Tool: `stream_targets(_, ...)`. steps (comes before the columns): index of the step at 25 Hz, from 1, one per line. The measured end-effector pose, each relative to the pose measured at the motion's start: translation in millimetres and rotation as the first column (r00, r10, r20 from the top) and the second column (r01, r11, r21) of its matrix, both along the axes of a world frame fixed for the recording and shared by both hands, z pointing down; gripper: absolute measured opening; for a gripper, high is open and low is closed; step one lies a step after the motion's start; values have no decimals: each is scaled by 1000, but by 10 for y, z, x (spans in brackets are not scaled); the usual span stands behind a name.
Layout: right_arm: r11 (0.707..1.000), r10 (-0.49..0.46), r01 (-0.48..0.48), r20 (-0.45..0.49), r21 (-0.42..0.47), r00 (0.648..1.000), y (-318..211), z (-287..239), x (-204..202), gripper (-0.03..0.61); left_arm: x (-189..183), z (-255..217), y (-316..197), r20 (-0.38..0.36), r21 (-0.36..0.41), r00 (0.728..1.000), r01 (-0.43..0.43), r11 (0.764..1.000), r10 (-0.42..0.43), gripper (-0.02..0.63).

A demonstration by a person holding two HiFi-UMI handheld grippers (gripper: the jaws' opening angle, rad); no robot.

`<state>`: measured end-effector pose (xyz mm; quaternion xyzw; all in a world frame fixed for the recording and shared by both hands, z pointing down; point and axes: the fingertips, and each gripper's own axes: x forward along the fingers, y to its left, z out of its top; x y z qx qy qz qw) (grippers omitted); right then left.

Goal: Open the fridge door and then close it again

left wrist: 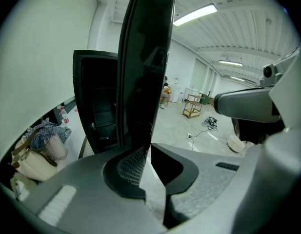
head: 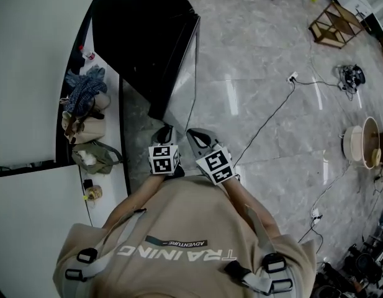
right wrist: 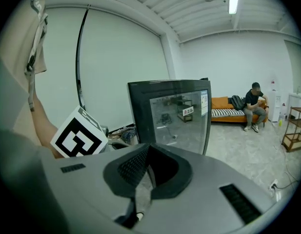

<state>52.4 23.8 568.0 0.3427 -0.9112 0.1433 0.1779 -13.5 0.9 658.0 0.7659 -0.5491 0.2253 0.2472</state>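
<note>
I see a glossy black fridge door [right wrist: 177, 116], glass-smooth and mirroring the room. The polished grey stone-look floor [head: 259, 61] shines under the lights. My right gripper [right wrist: 149, 152] is matt grey plastic with rough, ribbed black pads [right wrist: 133, 165].

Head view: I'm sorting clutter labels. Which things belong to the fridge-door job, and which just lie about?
Job: fridge, its open door, left gripper, right gripper.
Lying about: bags, blue cloth, floor cable, wooden rack.
</note>
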Motion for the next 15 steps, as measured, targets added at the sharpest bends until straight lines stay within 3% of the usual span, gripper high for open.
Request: stream_targets(15,997,-78,79,65,-15,995,11,169,1081,-5,778,2,148,21,1,987,158,987,-158,29)
